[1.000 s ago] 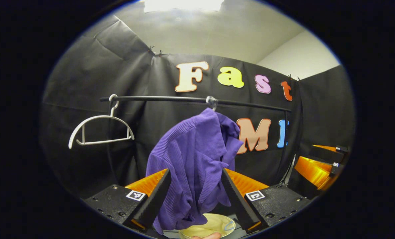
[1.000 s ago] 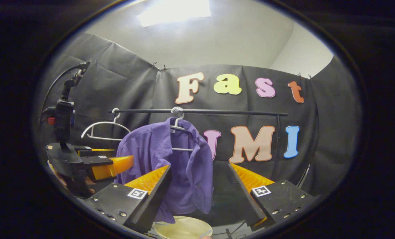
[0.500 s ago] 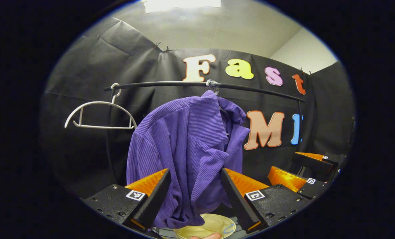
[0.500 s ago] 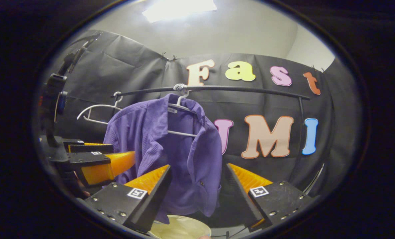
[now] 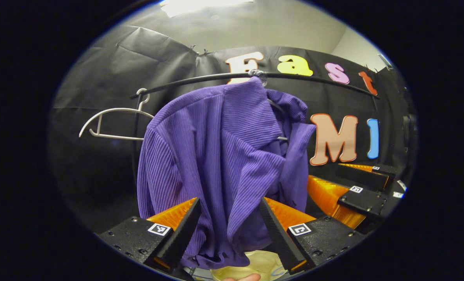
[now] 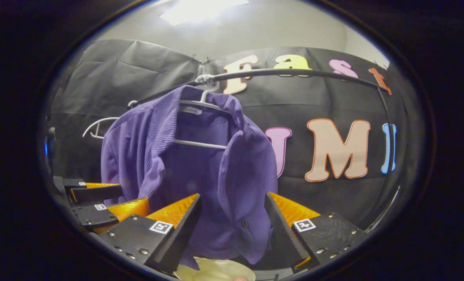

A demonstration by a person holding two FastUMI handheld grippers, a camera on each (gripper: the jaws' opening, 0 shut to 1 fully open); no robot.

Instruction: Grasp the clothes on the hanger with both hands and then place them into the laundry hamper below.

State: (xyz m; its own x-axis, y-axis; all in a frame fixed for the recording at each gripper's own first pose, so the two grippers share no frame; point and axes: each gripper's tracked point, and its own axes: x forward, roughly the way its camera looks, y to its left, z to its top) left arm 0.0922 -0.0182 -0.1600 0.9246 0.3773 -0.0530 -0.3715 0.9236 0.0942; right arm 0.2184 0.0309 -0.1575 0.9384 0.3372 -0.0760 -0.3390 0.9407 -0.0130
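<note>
A purple ribbed shirt (image 5: 220, 156) (image 6: 192, 168) hangs on a white hanger (image 6: 200, 104) from a black rail (image 5: 200, 79) (image 6: 294, 72). In the left gripper view my left gripper (image 5: 228, 230) is open, its fingers on either side of the shirt's front panel, close to the cloth. In the right gripper view my right gripper (image 6: 232, 230) is open around the shirt's right half. The right gripper (image 5: 352, 191) shows at the right of the left gripper view; the left gripper (image 6: 99, 203) shows at the lower left of the right gripper view. A pale yellow hamper (image 5: 255, 265) (image 6: 212, 269) lies below the shirt.
An empty white hanger (image 5: 111, 121) (image 6: 95, 128) hangs at the rail's left end. The rail's upright post (image 6: 386, 117) stands at the right. Black cloth walls close the booth behind the rail.
Both grippers have moved forward and up toward the shirt, which looms larger and sits between each pair of fingers. Both stay open.
</note>
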